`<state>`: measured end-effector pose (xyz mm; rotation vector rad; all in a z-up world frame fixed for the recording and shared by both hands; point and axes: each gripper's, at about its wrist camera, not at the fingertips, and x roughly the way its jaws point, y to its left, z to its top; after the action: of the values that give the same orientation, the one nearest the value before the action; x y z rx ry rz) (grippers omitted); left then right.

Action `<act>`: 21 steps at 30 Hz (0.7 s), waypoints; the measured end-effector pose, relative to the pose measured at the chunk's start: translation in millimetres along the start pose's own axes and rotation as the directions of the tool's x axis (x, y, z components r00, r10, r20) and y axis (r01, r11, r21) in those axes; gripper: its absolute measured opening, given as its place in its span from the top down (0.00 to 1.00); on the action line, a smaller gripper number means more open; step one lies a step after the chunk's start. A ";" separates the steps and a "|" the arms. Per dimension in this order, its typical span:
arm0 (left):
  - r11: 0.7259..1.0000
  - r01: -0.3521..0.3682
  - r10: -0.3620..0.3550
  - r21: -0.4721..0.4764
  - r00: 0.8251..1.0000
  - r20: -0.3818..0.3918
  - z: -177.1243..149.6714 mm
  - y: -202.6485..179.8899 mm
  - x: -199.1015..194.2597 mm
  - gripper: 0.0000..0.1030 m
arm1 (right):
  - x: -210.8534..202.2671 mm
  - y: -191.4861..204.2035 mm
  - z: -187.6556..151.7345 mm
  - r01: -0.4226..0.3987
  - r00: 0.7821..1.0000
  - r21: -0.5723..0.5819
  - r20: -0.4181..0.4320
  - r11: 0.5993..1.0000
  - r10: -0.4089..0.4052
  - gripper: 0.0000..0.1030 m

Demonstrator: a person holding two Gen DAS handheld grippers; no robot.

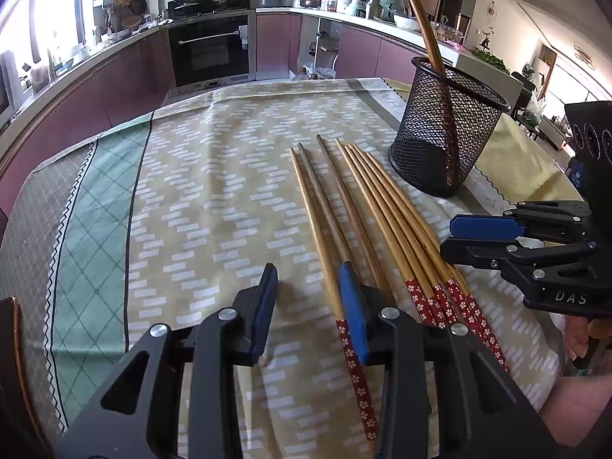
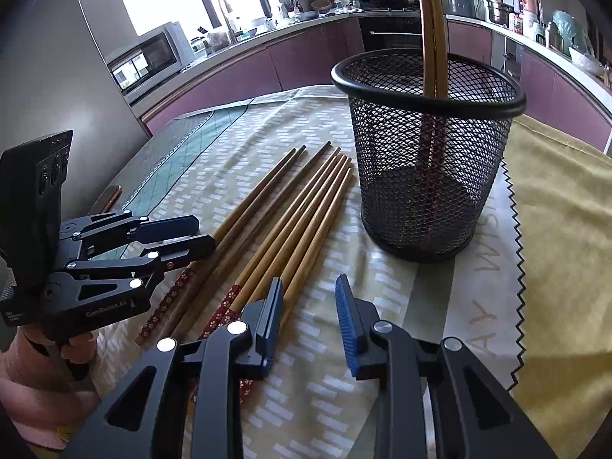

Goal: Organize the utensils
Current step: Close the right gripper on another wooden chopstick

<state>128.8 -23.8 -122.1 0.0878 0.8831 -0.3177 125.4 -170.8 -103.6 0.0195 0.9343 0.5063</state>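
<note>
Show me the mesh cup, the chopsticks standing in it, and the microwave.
black mesh cup (image 2: 428,88): right wrist view, front rim.
standing chopsticks (image 1: 420,15): left wrist view, upper shafts.
microwave (image 2: 147,59): right wrist view, door.

Both hand-held grippers low, jaws parted

Worktop, cloth-covered: row of chopsticks lying side by side at centre. Mesh holder upright just right of their tips, two chopsticks standing in it. Kitchen counter behind.
</note>
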 end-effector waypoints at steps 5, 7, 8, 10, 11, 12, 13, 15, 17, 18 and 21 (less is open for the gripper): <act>1.000 -0.007 0.007 -0.009 1.000 -0.003 -0.4 0.8 0.0 0.72 | -1.1 -0.2 0.3 0.027 1.000 -0.011 -0.002 1.000 -0.027 0.74; 1.000 -0.009 0.009 -0.014 1.000 -0.005 -0.9 1.8 -0.5 0.78 | -1.6 -1.3 0.9 0.054 0.999 -0.014 -0.005 0.998 -0.054 0.75; 1.000 -0.006 0.005 -0.016 1.000 -0.006 -1.1 2.3 -0.7 0.78 | -2.0 -3.3 0.7 0.055 0.998 -0.012 -0.008 0.998 -0.055 0.75; 1.000 -0.003 0.002 -0.022 1.000 -0.009 -0.6 3.5 -1.2 0.78 | -1.4 -7.3 1.3 0.048 0.999 0.005 -0.015 0.999 -0.048 0.75; 1.000 -0.007 0.007 -0.021 1.000 -0.008 -0.1 3.5 -1.4 0.78 | -2.3 -8.4 1.4 0.032 0.999 0.013 -0.012 0.999 -0.032 0.75; 1.000 -0.010 0.009 -0.019 1.000 -0.006 0.5 3.3 -1.4 0.78 | -3.7 -8.9 1.4 0.014 1.000 0.019 -0.006 1.000 -0.013 0.75; 1.000 -0.009 0.009 -0.019 1.000 -0.005 1.1 3.3 -1.2 0.78 | -4.4 -7.8 1.7 0.004 1.000 0.019 -0.002 1.000 -0.004 0.75; 1.000 -0.012 0.012 -0.019 1.000 -0.006 2.7 3.5 -0.2 0.78 | -3.4 -3.7 2.1 -0.001 1.000 0.009 -0.002 1.000 0.001 0.75; 1.000 -0.018 0.018 -0.016 1.000 -0.005 4.4 3.3 0.9 0.78 | 0.3 -0.4 2.8 0.003 1.000 0.000 -0.010 1.000 -0.003 0.75; 1.000 -0.022 0.022 -0.013 1.000 -0.004 5.5 3.0 1.3 0.78 | 2.1 0.5 3.1 0.012 1.000 -0.001 -0.013 1.000 -0.012 0.75; 1.000 -0.026 0.026 -0.002 1.000 0.000 8.3 2.0 1.6 0.78 | 1.8 -1.6 3.3 0.019 1.000 0.008 -0.012 1.000 -0.019 0.75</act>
<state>136.6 -23.9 -118.1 0.0970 0.8816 -0.2927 129.4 -170.9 -103.3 0.0150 0.9477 0.4859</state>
